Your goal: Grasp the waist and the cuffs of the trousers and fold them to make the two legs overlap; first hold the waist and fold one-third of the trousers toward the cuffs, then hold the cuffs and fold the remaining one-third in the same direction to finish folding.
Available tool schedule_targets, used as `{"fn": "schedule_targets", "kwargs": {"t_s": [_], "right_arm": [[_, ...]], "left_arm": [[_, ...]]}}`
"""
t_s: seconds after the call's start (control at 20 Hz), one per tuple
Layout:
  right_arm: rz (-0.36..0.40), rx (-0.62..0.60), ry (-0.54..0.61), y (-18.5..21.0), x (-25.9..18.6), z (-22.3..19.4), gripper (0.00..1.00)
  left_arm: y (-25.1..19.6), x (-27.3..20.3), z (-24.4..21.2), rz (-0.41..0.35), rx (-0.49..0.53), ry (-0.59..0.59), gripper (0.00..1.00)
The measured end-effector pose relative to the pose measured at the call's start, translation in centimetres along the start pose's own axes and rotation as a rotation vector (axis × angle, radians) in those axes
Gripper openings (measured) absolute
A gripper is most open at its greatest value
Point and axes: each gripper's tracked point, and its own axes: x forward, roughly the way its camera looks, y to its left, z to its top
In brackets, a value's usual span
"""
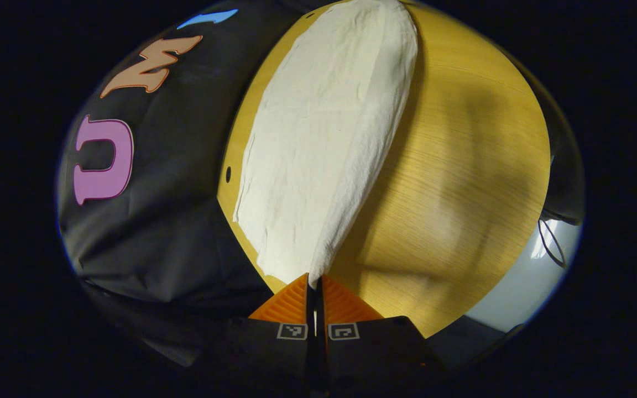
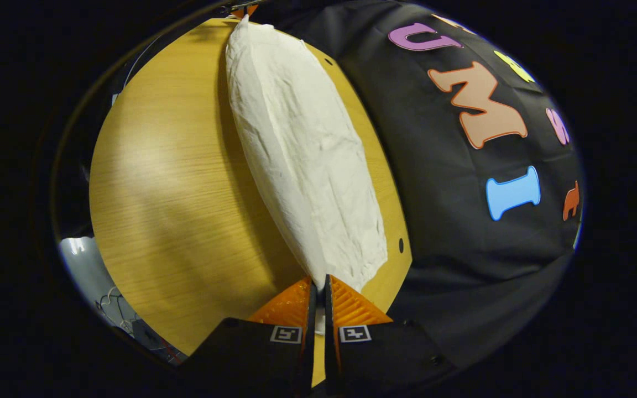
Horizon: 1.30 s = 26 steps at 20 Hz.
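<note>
White trousers [image 1: 324,138] stretched over wooden table [image 1: 462,166], pinched at 6 o'clock by left gripper [image 1: 314,284] & right gripper [image 2: 318,284], each clamped on cloth.

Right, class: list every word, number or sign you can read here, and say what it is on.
On the left gripper: two square coded marks, no words.
On the right gripper: same marks.
On the trousers and table: none.

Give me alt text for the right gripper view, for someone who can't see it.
The right tool is shut on one end of long, wrinkled white cloth trousers, which stretch away above a round yellow wooden table. The left tool holds the far end.
</note>
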Motion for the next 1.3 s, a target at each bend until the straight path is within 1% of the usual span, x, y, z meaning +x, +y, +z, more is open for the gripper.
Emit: {"fn": "schedule_targets", "kwargs": {"t_s": [0.05, 0.1, 0.15, 0.35, 0.45, 0.5, 0.55, 0.65, 0.8, 0.85, 0.9, 1.05, 1.1, 1.15, 1.3], "right_arm": [[-0.015, 0.003, -0.016, -0.9, 0.0, 0.3, 0.10], [-0.028, 0.006, -0.033, -1.8, 0.0, 0.7, 0.13], [-0.039, 0.013, -0.046, -2.6, 0.3, 0.8, 0.10], [-0.086, 0.044, -0.070, -5.7, 1.4, 1.4, 0.10], [-0.110, 0.071, -0.074, -7.0, 1.6, 1.9, 0.11], [-0.123, 0.086, -0.068, -7.7, 1.7, 2.2, 0.13], [-0.138, 0.100, -0.060, -8.3, 1.8, 2.4, 0.10], [-0.168, 0.127, -0.037, -9.6, 2.3, 2.7, 0.11], [-0.205, 0.181, -0.007, -11.5, 3.4, 3.4, 0.11], [-0.219, 0.195, -0.001, -12.2, 3.8, 3.7, 0.13], [-0.230, 0.205, 0.008, -12.8, 4.3, 4.0, 0.11], [-0.265, 0.230, 0.029, -14.5, 5.8, 4.8, 0.10], [-0.277, 0.252, 0.033, -15.2, 6.3, 5.1, 0.10], [-0.286, 0.279, 0.036, -15.9, 6.9, 5.4, 0.13], [-0.302, 0.365, 0.053, -17.6, 9.3, 6.3, 0.13]], "left_arm": [[0.7, -0.2, 0.3, 0.016, -0.006, 0.007, 0.00], [1.5, -0.4, 0.5, 0.036, -0.016, 0.013, 0.00], [2.5, -0.6, 0.7, 0.056, -0.034, 0.019, 0.00], [6.6, -0.9, 2.1, 0.141, -0.181, 0.001, 0.00], [8.0, -0.9, 2.2, 0.171, -0.207, 0.001, 0.00], [8.5, -1.4, 2.2, 0.180, -0.220, 0.001, 0.00], [9.1, -1.5, 2.4, 0.188, -0.233, -0.005, 0.00], [10.5, -1.3, 3.4, 0.199, -0.261, -0.029, 0.00], [12.9, 0.9, 4.4, 0.205, -0.332, -0.069, 0.00], [13.7, 1.5, 4.8, 0.210, -0.352, -0.079, 0.00], [14.4, 1.9, 5.1, 0.213, -0.366, -0.089, 0.00], [16.7, 3.5, 6.2, 0.226, -0.380, -0.116, 0.00], [17.4, 4.2, 6.4, 0.228, -0.391, -0.119, 0.00], [18.3, 4.7, 6.9, 0.237, -0.405, -0.131, 0.00], [20.2, 6.6, 7.8, 0.253, -0.473, -0.155, 0.00]]}}
